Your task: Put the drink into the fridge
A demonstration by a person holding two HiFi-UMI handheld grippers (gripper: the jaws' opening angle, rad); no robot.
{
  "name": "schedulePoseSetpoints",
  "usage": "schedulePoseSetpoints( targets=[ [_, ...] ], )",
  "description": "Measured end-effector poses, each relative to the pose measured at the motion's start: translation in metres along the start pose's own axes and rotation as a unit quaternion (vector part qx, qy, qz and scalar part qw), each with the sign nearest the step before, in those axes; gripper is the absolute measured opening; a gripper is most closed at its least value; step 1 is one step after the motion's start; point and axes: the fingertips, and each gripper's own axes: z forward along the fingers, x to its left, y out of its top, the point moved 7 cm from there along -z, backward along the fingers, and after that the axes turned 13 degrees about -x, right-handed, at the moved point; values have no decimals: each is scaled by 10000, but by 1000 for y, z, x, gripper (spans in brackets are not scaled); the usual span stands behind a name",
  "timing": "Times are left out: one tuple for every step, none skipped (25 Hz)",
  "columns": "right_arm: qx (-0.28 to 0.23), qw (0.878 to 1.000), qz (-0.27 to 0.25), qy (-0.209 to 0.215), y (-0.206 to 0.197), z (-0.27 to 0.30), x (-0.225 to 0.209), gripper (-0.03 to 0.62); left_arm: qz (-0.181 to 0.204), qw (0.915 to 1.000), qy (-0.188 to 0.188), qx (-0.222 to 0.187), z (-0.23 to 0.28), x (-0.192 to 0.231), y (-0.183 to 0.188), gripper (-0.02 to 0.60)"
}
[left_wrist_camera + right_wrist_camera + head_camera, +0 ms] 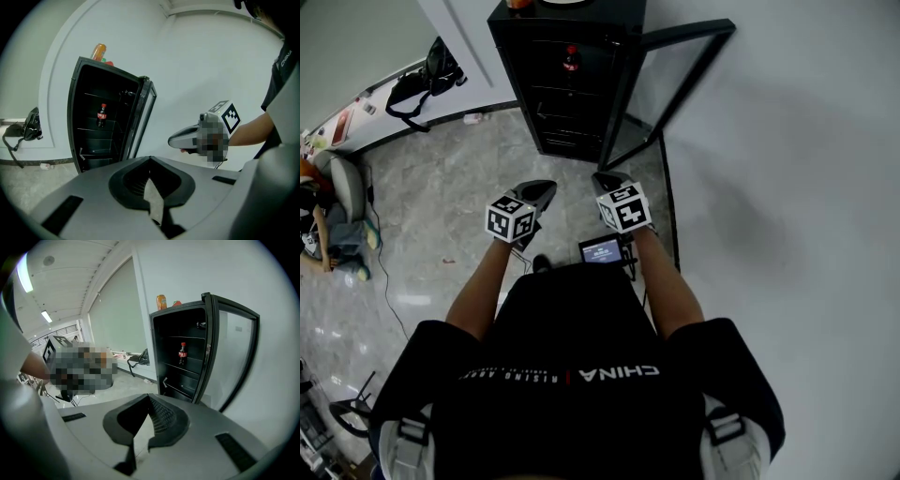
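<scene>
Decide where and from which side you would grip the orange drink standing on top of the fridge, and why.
Probably grip the orange drink around the middle of its body, coming level from the open front of the fridge. It stands upright, and a red thing sits close beside it, so stay off that side.

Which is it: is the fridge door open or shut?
Open: the door stands swung out to one side of the fridge, and a bottle shows plainly inside.
</scene>
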Motion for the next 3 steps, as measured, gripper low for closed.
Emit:
schedulePoseSetpoints(
  targets=[
    [-1,10000,4,7,0,0,0,15,-3,10000,9,6,0,0,0,11],
    [-4,10000,8,14,-1,0,0,15,-9,10000,15,11,0,1,-1,11],
    [-7,10000,12,22,-1,-1,0,15,-16,10000,20,18,0,1,-1,11]
  ],
)
